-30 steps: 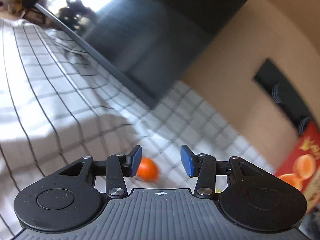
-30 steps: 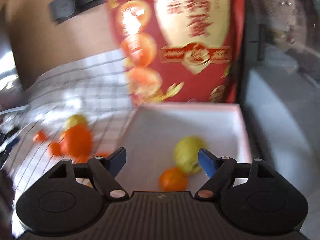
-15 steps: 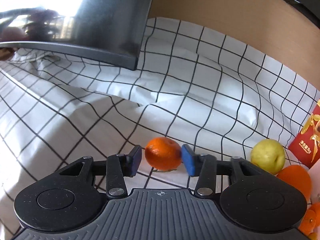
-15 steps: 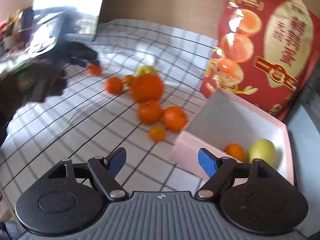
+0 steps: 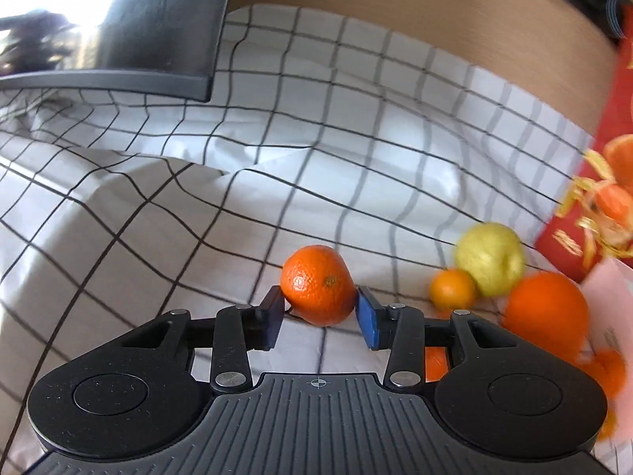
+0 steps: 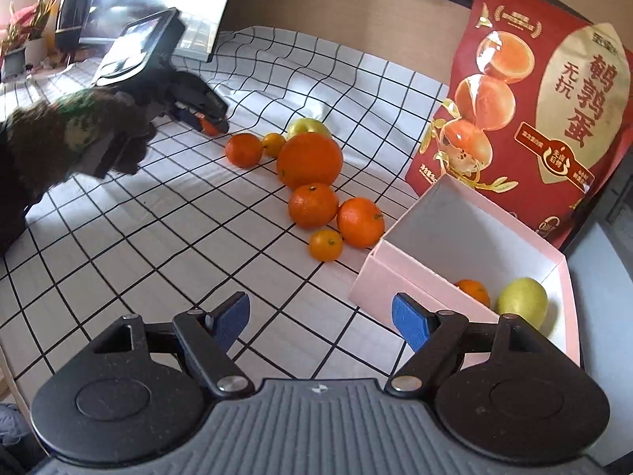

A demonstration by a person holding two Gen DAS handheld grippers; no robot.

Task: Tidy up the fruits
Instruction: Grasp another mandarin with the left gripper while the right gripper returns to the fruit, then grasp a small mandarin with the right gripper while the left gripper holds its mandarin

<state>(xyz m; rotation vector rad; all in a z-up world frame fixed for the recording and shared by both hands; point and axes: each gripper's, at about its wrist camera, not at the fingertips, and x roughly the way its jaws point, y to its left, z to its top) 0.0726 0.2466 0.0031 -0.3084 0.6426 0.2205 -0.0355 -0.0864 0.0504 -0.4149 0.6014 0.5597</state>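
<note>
Jaws of the left gripper (image 5: 318,322) now pinch a mandarin (image 5: 319,285), both blue pads touching its dimpled, glossy skin; half a second ago the pads only flanked it. It sits toward the left of the checked tablecloth (image 5: 158,206), a wrinkled white cloth with thin black lines. To its right lie a small orange (image 5: 452,289), a yellow-green apple (image 5: 490,264) and a large orange (image 5: 545,309), all blurred. The right gripper (image 6: 320,320) has its jaws spread wide with nothing between them, unchanged. Right of it, near the table's right edge, a pale pink cardboard box (image 6: 395,281) holds a tangerine (image 6: 472,292), partly hidden by the box wall, and a smooth yellow pear (image 6: 522,305). A glossy red pouch (image 6: 542,99) stands behind the box.
</note>
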